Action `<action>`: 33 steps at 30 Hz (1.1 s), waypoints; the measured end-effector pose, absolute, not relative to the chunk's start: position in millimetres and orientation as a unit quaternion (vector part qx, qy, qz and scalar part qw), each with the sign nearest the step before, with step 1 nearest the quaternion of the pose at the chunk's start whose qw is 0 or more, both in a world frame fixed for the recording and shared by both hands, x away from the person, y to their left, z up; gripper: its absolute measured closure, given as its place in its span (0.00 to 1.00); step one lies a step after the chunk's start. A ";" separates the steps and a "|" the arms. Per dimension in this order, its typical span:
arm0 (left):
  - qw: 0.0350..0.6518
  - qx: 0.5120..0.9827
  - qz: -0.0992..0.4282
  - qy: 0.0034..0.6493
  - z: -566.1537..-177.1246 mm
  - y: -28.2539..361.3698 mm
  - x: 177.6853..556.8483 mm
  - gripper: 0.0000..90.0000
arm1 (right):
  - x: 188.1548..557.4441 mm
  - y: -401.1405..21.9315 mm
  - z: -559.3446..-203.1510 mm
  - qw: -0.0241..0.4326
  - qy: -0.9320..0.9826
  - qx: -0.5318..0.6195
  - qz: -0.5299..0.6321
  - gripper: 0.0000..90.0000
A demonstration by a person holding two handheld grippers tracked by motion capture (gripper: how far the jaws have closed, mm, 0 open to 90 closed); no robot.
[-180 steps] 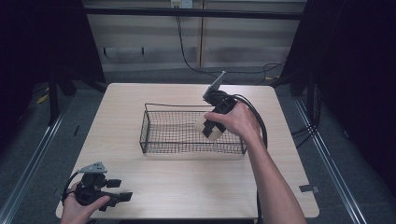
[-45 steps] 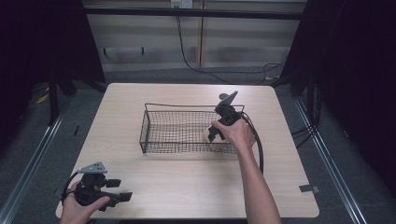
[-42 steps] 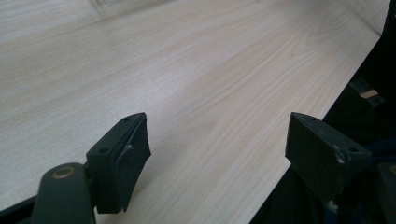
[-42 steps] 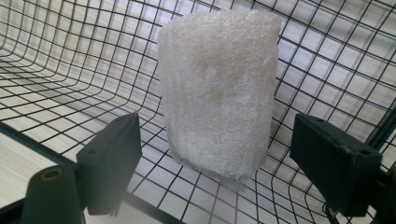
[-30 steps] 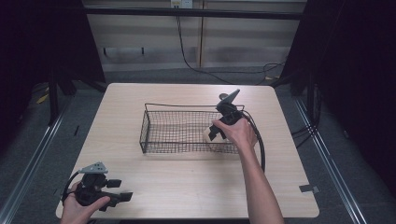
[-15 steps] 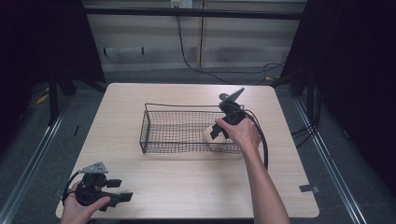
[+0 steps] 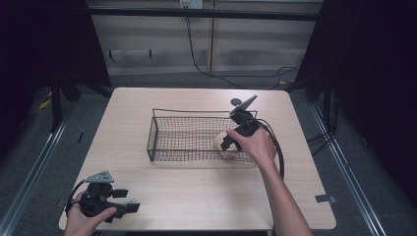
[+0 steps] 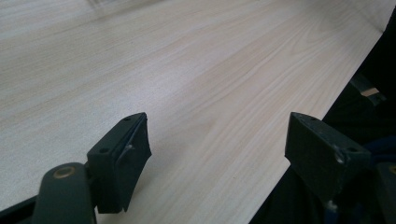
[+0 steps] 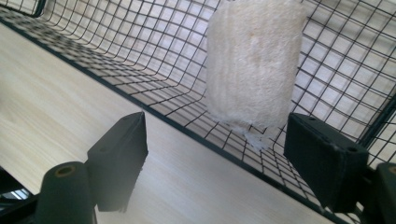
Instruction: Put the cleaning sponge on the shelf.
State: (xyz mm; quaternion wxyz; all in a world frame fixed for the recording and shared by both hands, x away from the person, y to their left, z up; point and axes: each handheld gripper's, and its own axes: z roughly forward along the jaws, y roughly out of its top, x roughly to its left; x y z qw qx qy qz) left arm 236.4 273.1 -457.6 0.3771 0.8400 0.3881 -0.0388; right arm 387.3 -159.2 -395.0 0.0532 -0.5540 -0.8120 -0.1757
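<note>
My right gripper point(image 9: 215, 154) has its two black jaws spread wide with nothing between them. Just past the tips, in the upper middle of the right gripper view, a pale, fibrous loofah piece point(image 9: 252, 60) lies inside the wire basket point(image 9: 116, 51), against the mesh near the basket's corner at the right edge of that frame. The jaws look clear of the loofah piece, though its frayed lower edge comes close to the right-hand jaw and I cannot be sure there is no contact. The basket's near rim crosses the frame diagonally between my jaws and the loofah piece, and bare light wood shows below it.

In the high view, my right gripper point(image 7: 230, 142) sits right of centre, at the right end of the wire basket point(image 7: 187, 132), with my right hand point(image 7: 253, 145) wrapped around it and the pale loofah piece point(image 7: 220, 143) just at its tips inside the mesh.

My left gripper point(image 8: 215, 149) is likewise spread wide and empty, low over the table point(image 8: 163, 70), with the table's edge running down the right of that view. In the high view the left gripper point(image 7: 129, 208) rests at the lower left of the frame, near the table's point(image 7: 196, 196) front edge, well apart from the basket.
</note>
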 end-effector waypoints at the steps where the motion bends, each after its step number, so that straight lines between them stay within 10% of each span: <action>1: 0.377 0.840 -0.038 0.388 -457.6 273.2 236.5 0.24 | 385.7 -158.9 -394.3 0.053 -0.813 -0.553 -0.177 0.25; 33: 0.376 0.839 -0.038 0.391 -458.4 273.2 236.5 0.24 | 326.9 -171.0 -392.7 0.028 -0.828 -0.516 -0.218 0.28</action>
